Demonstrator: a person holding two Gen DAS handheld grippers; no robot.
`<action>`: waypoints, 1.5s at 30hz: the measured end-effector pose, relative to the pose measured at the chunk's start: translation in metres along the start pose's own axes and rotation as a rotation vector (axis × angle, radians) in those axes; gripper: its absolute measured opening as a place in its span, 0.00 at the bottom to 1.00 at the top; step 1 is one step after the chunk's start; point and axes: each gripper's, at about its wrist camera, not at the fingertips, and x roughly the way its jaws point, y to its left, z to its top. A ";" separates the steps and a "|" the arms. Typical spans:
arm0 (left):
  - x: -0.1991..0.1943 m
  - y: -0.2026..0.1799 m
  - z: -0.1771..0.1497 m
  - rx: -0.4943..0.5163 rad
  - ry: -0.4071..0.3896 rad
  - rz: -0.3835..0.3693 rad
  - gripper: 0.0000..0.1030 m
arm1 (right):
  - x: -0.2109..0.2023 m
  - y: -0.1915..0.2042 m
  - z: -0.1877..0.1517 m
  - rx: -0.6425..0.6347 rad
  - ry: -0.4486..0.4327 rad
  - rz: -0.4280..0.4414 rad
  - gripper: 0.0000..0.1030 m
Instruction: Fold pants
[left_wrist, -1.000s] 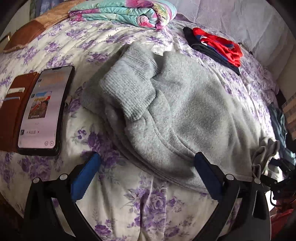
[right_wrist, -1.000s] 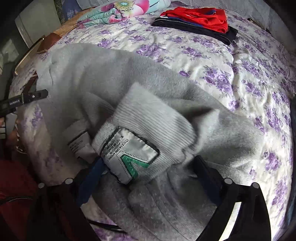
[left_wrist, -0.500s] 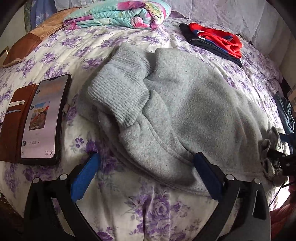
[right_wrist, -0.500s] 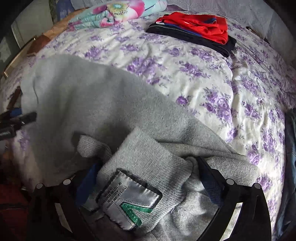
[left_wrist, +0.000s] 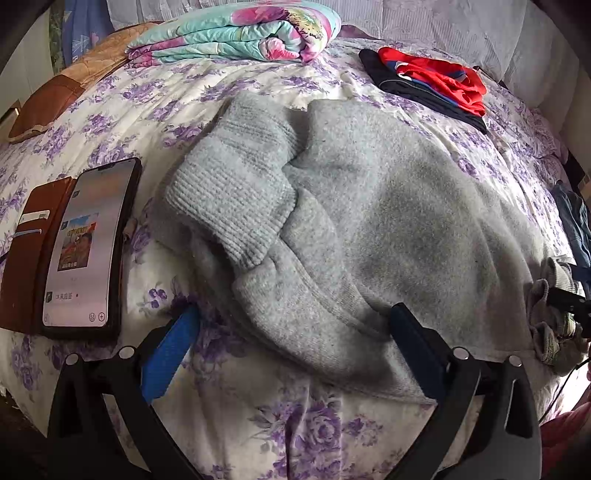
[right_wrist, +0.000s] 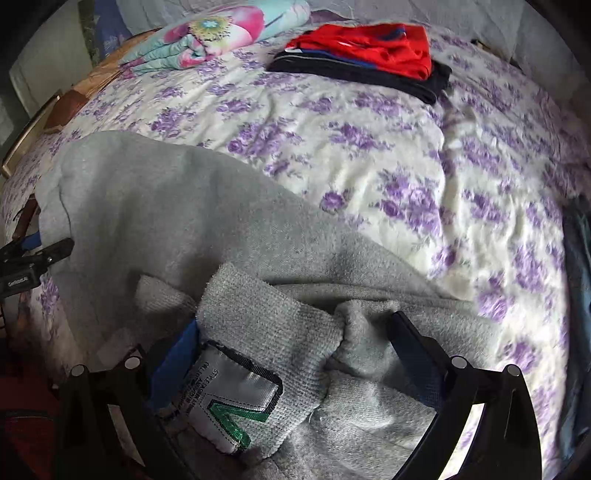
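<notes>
Grey fleece pants (left_wrist: 369, 221) lie across the floral bedspread (left_wrist: 258, 424), a ribbed cuff (left_wrist: 229, 199) folded over on the left. My left gripper (left_wrist: 291, 332) is open, its fingers either side of the pants' near edge, not closed on it. In the right wrist view the pants (right_wrist: 184, 229) stretch away to the left. My right gripper (right_wrist: 291, 343) is open, with the ribbed waistband and its white label (right_wrist: 229, 398) bunched between the fingers. The left gripper also shows at the left edge of the right wrist view (right_wrist: 33, 258).
A phone in a brown wallet case (left_wrist: 85, 247) lies left of the pants. A folded floral quilt (left_wrist: 236, 33) and a red-and-black folded garment (left_wrist: 432, 85) lie at the far side of the bed. A blue garment (left_wrist: 572, 221) lies at the right edge.
The right gripper has pulled the waistband end back and down, stretching the pants flatter across the bed. The left gripper has kept open at the pants' near edge.
</notes>
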 end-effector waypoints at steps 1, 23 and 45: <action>0.000 0.000 0.000 0.001 0.000 -0.001 0.96 | 0.000 0.002 -0.001 -0.005 -0.019 -0.012 0.97; 0.001 0.069 0.025 -0.394 -0.004 -0.387 0.96 | -0.031 -0.026 -0.022 0.068 -0.057 0.047 0.96; 0.018 0.011 0.022 -0.092 -0.201 0.027 0.96 | -0.040 -0.117 -0.058 0.467 -0.191 0.041 0.96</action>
